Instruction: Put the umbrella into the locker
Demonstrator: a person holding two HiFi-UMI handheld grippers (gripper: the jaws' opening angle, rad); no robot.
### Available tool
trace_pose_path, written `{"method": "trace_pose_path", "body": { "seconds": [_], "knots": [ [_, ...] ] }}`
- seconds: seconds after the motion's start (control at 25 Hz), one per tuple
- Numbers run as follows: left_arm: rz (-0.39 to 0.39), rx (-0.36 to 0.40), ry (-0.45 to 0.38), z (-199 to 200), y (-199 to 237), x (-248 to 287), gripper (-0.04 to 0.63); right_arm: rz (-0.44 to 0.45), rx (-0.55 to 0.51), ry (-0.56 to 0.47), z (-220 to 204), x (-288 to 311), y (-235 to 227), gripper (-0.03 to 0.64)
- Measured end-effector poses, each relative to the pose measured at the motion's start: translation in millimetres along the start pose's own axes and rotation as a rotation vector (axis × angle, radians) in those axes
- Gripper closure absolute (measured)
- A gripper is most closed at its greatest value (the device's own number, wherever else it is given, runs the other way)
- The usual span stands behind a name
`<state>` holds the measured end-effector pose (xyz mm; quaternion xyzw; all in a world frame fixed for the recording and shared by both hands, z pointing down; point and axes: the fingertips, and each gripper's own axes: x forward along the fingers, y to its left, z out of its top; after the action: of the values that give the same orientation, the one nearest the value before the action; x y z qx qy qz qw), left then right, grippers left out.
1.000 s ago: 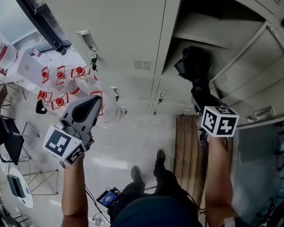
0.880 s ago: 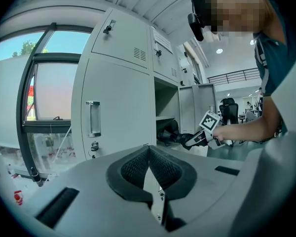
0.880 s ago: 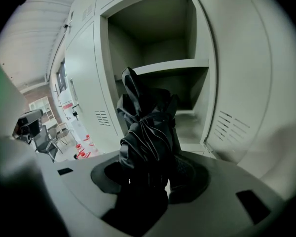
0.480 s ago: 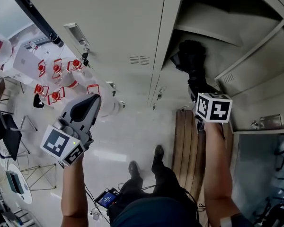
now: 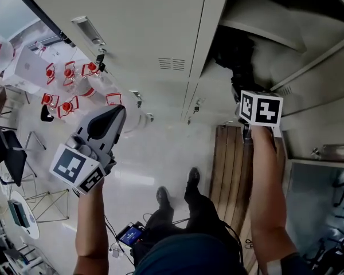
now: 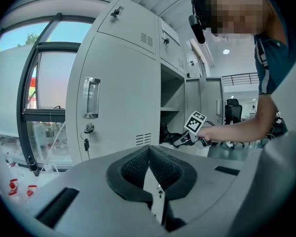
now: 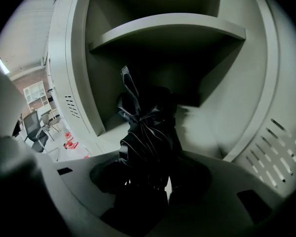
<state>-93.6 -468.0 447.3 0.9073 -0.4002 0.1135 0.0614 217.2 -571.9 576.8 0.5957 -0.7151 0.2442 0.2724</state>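
Observation:
A black folded umbrella (image 7: 148, 137) sits between the jaws of my right gripper (image 7: 150, 177), which grips its lower part while the jaws ease slightly apart. The umbrella's top points into the open grey locker (image 7: 167, 26), below the shelf. From the head view, the umbrella (image 5: 235, 62) lies in the compartment's dark mouth, with the right gripper (image 5: 245, 93) just behind it. My left gripper (image 5: 117, 113) hangs at the left, away from the locker, in front of the shut doors. Its jaws (image 6: 149, 149) meet at the tip with nothing between them.
Shut locker doors with a handle (image 5: 89, 30) and keys fill the left. The open locker door (image 5: 327, 79) stands at the right. Below are a slatted wooden platform (image 5: 232, 165), the person's feet, and red-and-white items (image 5: 69, 85) on the floor.
The right gripper has pushed the umbrella further into the locker opening, under the shelf. The left gripper has sunk a little and stays shut.

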Motion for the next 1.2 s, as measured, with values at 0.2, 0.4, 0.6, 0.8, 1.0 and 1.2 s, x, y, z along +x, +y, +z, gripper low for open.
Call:
{"method": "trace_pose_path", "body": {
  "seconds": [0.2, 0.4, 0.6, 0.8, 1.0, 1.2],
  "knots": [
    [0.005, 0.004, -0.004, -2, 6, 2, 0.58, -0.018, -0.026, 0.014, 9, 16, -2, 0.396],
    [0.005, 0.008, -0.009, -2, 6, -10, 0.58, -0.035, -0.044, 0.023, 17, 30, 0, 0.396],
    [0.017, 0.016, -0.017, 3, 7, -33, 0.58, -0.033, -0.047, 0.011, 18, 28, 7, 0.383],
    [0.029, 0.03, -0.038, 17, 9, -58, 0.58, -0.073, -0.019, -0.063, 18, -14, 10, 0.374],
    [0.027, 0.048, -0.069, 37, 3, -87, 0.58, -0.1, 0.009, -0.178, 27, -87, 19, 0.376],
    [0.015, 0.067, -0.104, 58, -8, -115, 0.578, -0.047, 0.035, -0.293, 36, -163, 45, 0.433]
  ]
}}
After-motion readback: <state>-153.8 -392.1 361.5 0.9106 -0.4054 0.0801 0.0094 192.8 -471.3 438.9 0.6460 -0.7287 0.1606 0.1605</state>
